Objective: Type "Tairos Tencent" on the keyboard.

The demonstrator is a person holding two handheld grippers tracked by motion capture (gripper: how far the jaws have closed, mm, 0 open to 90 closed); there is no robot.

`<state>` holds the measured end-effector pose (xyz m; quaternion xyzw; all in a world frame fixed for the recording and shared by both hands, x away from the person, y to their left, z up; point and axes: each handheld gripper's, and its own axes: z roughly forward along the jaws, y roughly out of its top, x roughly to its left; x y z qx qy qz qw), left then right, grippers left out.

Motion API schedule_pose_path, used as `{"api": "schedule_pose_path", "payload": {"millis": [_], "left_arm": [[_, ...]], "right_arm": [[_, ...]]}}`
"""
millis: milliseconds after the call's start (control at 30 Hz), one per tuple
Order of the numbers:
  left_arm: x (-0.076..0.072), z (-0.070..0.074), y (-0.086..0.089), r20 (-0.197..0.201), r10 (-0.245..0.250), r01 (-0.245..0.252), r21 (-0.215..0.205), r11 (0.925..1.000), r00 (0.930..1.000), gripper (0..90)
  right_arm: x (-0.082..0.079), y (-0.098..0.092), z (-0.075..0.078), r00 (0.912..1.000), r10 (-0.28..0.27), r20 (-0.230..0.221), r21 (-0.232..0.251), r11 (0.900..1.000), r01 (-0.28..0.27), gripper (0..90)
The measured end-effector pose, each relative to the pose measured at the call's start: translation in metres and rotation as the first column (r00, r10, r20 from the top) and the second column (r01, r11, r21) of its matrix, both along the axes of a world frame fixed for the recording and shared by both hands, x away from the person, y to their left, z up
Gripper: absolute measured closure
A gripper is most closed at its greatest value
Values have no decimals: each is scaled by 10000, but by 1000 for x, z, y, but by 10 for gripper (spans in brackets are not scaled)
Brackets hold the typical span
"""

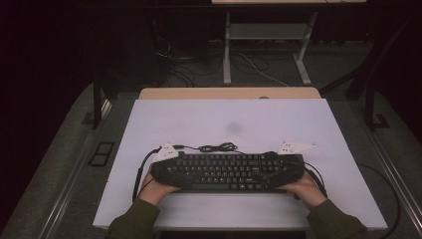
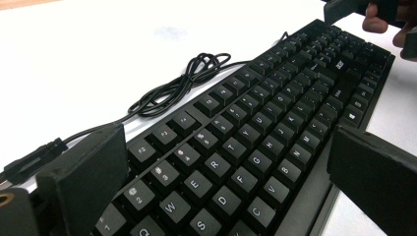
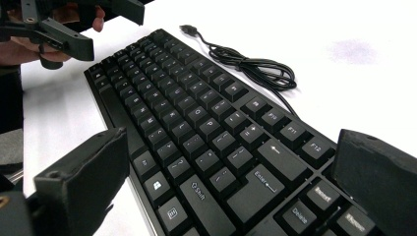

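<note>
Table: a white tabletop (image 1: 234, 117) fills the middle of the high view, with a strip of bare wood along its far edge and dark floor around it.
Keyboard: a black keyboard (image 1: 228, 172) lies flat on the near half of the table. Its long axis runs left to right, parallel to the near edge, with the key legends upright toward the person.
Open room: there is a wide bare stretch of white surface beyond the keyboard, a narrower band between it and the near edge, and free margin past each short end.
Hands: both forearms, in dark green sleeves, come in from the bottom of the high view, one hand at each short end of the keyboard, palms turned inward.
Left gripper (image 2: 223, 167): it sits at the keyboard's left end, its jaws standing wide apart and straddling the keyboard's depth, one by the far edge, one by the near edge. Whether the pads press the edges cannot be told.
Right gripper (image 3: 226, 184): it mirrors this at the right end, jaws wide apart across the Enter and Delete keys. Contact with the edges cannot be told.
Cable: the keyboard's black cable (image 1: 217, 147) lies in a loose coil on the table just beyond the far edge, left of centre.
</note>
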<state>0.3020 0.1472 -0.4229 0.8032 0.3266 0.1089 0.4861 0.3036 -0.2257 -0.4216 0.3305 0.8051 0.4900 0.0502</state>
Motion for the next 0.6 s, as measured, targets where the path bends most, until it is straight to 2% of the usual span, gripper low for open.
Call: {"api": "schedule_pose_path", "payload": {"millis": [600], "left_arm": [[15,7,-15,211,-263,260,145,9996,9994,14]], "right_arm": [[13,10,0,9999,123,-49,-159,9998,-124,9]]}}
